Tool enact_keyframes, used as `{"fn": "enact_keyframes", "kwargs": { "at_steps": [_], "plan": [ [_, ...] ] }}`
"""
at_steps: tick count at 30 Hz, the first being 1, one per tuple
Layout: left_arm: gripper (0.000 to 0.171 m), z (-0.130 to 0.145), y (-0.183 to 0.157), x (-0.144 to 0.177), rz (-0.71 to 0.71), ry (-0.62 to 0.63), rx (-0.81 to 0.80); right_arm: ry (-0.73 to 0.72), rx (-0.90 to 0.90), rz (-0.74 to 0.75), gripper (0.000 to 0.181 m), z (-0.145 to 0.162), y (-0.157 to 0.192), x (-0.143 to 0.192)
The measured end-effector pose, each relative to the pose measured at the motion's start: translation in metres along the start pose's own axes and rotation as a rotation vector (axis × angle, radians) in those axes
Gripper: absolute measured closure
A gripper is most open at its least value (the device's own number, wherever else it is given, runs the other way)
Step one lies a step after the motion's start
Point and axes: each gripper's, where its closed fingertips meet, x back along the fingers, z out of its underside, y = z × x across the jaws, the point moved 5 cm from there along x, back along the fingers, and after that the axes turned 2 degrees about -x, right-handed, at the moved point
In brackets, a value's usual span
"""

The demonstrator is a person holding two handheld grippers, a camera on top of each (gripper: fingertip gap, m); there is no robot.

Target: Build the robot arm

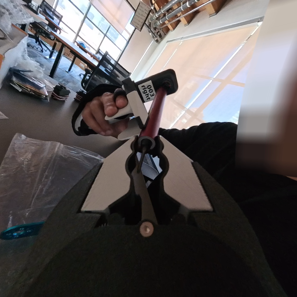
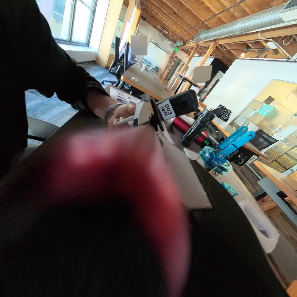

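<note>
A dark table [image 1: 48, 112] fills the left of the left wrist view. On it lie foil packets [image 1: 29, 85] at the far edge, a clear bag [image 1: 40, 168] nearer, and a blue disc [image 1: 20, 231] at the lower left corner. Behind them the room shows long desks [image 1: 72, 46], office chairs and tall windows, with pipes [image 1: 168, 11] under a timber ceiling.

In the middle a hand [image 1: 102, 115] holds the right gripper [image 1: 136, 134], which hangs above the table. A screwdriver [image 1: 156, 112] with a red handle runs along its fingers toward its camera. Whether those fingers clamp the handle, I cannot tell. The left gripper [image 1: 147, 139] has its fingers pinched on the collar of the screwdriver, and the black shaft points down between them. To the right come blinds over a bright window and a person's dark sleeve [image 1: 209, 152].

In the right wrist view the same sleeve is at the left, against a window. The red handle is a large blur in front of the lens. Beyond it a hand with a bracelet [image 2: 110, 110] grips the left gripper. Farther right on the table stand a black cylinder [image 2: 197, 128], a blue metal bracket [image 2: 228, 151] and a white foam block [image 2: 260, 225]. Above run wooden beams and a silver duct [image 2: 241, 25], and glass partitions close the far right.
</note>
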Motion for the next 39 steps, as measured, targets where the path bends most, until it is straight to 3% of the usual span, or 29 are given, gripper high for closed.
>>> {"fn": "enact_keyframes", "kwargs": {
  "at_steps": [1,4,10,13,18,20,24,32,37,39],
  "plan": [
    [0.151,-0.001,0.0,0.001,-0.006,-0.014,-0.013,0.01,-0.025,-0.002,0.162,0.002,-0.002,0.001],
    [0.152,-0.006,0.002,0.006,-0.064,-0.036,-0.107,0.033,-0.12,-0.004,0.163,0.009,-0.007,0.002],
    [0.152,-0.005,0.0,0.006,-0.288,0.011,-0.529,-0.081,-0.484,-0.163,0.148,0.009,-0.012,0.003],
    [0.152,-0.007,0.005,0.01,-0.479,0.04,-0.789,-0.129,-0.71,-0.215,0.135,0.013,-0.021,0.004],
    [0.151,0.008,0.012,0.004,-0.825,0.23,-1.475,-0.16,-0.914,-0.244,0.149,0.024,-0.029,0.004],
    [0.151,0.012,0.01,0.001,-0.926,0.289,-1.721,-0.146,-0.939,-0.268,0.154,0.027,-0.027,0.003],
    [0.152,0.016,0.011,-0.002,-1.029,0.345,-1.981,-0.069,-0.892,-0.25,0.158,0.032,-0.018,-0.004],
    [0.152,0.017,0.011,-0.003,-1.101,0.333,-2.103,-0.046,-0.76,-0.196,0.159,0.029,-0.017,-0.004],
    [0.144,0.023,0.011,-0.007,-1.061,0.331,-2.036,0.02,-0.558,-0.103,0.157,0.028,-0.018,-0.002],
    [0.151,0.023,0.01,-0.009,-1.07,0.32,-2.029,0.031,-0.507,-0.092,0.158,0.026,-0.016,-0.002]
  ]
}}
